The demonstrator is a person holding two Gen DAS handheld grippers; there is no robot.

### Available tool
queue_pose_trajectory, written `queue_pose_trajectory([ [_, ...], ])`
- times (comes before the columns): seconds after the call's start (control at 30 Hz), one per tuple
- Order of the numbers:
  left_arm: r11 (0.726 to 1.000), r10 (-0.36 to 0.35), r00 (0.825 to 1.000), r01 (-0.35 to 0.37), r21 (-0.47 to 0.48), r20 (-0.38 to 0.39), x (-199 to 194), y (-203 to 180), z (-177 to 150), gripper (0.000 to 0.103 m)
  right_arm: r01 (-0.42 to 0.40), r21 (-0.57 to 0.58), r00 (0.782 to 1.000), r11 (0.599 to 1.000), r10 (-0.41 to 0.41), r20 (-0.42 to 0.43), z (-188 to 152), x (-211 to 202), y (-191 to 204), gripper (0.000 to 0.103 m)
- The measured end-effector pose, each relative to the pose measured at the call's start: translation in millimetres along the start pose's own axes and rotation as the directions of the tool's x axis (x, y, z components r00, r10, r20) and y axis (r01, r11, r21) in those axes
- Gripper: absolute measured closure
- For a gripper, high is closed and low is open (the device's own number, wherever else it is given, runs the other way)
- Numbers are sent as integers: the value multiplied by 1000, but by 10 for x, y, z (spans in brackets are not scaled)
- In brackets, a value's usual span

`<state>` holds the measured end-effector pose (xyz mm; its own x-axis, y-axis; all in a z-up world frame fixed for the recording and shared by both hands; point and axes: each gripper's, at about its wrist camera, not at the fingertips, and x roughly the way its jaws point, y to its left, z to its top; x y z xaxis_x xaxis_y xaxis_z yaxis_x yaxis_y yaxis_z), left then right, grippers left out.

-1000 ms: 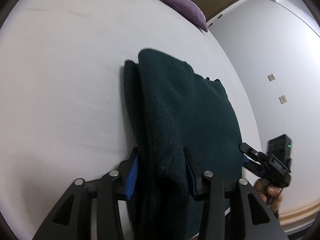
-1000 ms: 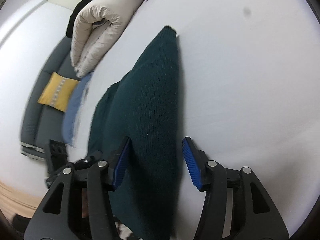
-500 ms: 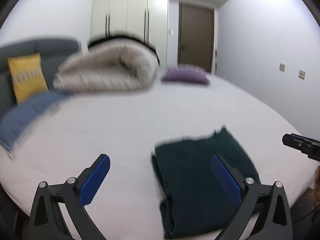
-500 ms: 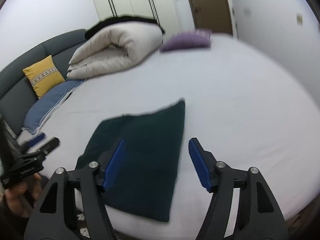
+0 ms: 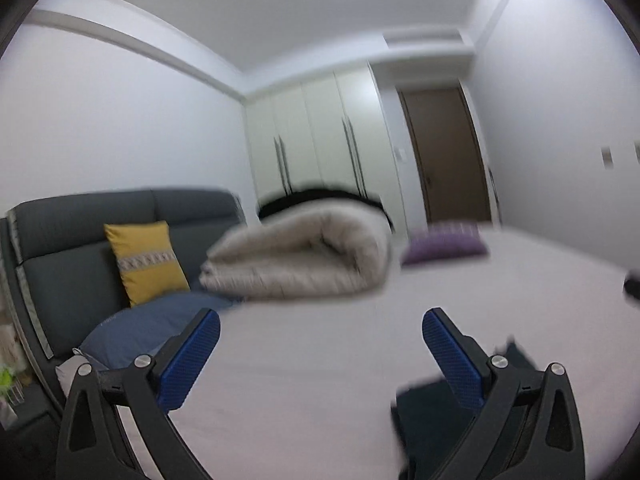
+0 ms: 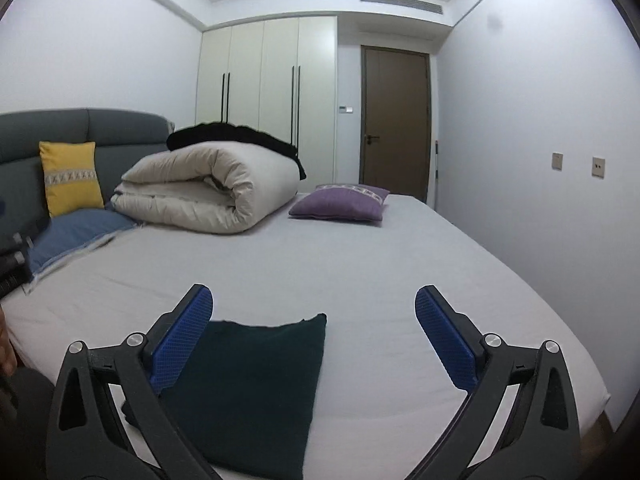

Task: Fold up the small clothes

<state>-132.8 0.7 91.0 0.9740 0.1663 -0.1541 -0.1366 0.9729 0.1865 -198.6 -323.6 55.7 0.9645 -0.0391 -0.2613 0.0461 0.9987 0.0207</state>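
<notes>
Both grippers, left gripper (image 5: 320, 354) and right gripper (image 6: 314, 336), spread wide above folded green garment (image 6: 256, 392).

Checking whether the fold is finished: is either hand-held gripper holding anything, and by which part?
Nothing is held. The left hand-held gripper and right hand-held gripper are both open, and the folded dark green garment lies on the bed.
</notes>
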Motion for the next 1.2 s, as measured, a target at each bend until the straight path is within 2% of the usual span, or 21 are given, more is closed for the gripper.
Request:
queue_pose_trajectory([
  [0.07, 1000, -6, 999, 6, -7, -41, 78, -23, -69, 0, 3, 34, 1000, 999, -4, 24, 33, -76, -11, 0],
  [0.13, 1000, -26, 992, 25, -11, -123, 186, -74, -151, 0, 11, 57, 1000, 998, -12, 19, 71, -148, -20, 0],
  [0.23, 994, -108, 960, 95, -59, -260, 392, -129, -312, 0, 32, 67, 999, 997, -31, -9, 43, -201, -53, 0],
  [0.3, 991, -137, 933, 124, -59, -332, 516, -214, -435, 0, 38, 72, 997, 997, -33, -64, 0, -140, -48, 0],
  [0.37, 987, -160, 897, 151, -54, -413, 641, -307, -591, 0, 46, 80, 989, 996, -34, -146, -86, -7, -62, 0],
  [0.43, 982, -189, 858, 175, -75, -478, 715, -357, -740, 0, 53, 98, 967, 994, -27, -253, -194, 141, -68, 0],
  [0.53, 966, -258, 785, 213, -146, -563, 795, -407, -958, 0, 73, 116, 929, 991, -26, -370, -376, 330, -79, 0],
  [0.63, 964, -265, 757, 207, -165, -597, 731, -463, -1117, 0, 83, 115, 895, 990, -24, -446, -550, 470, -64, 0],
  [0.73, 963, -269, 746, 206, -173, -610, 727, -482, -1176, 0, 98, 115, 867, 989, -28, -497, -752, 632, -50, 0],
  [0.83, 965, -264, 749, 200, -172, -608, 734, -471, -1172, 0, 99, 112, 854, 989, -26, -519, -890, 709, -26, 0],
  [1.0, 962, -274, 735, 198, -189, -621, 772, -438, -1211, 0, 90, 99, 851, 991, -24, -525, -970, 912, 57, 0],
  [1.2, 962, -272, 733, 193, -193, -624, 799, -410, -1235, 0, 75, 98, 849, 992, -12, -529, -962, 881, 82, 0],
])
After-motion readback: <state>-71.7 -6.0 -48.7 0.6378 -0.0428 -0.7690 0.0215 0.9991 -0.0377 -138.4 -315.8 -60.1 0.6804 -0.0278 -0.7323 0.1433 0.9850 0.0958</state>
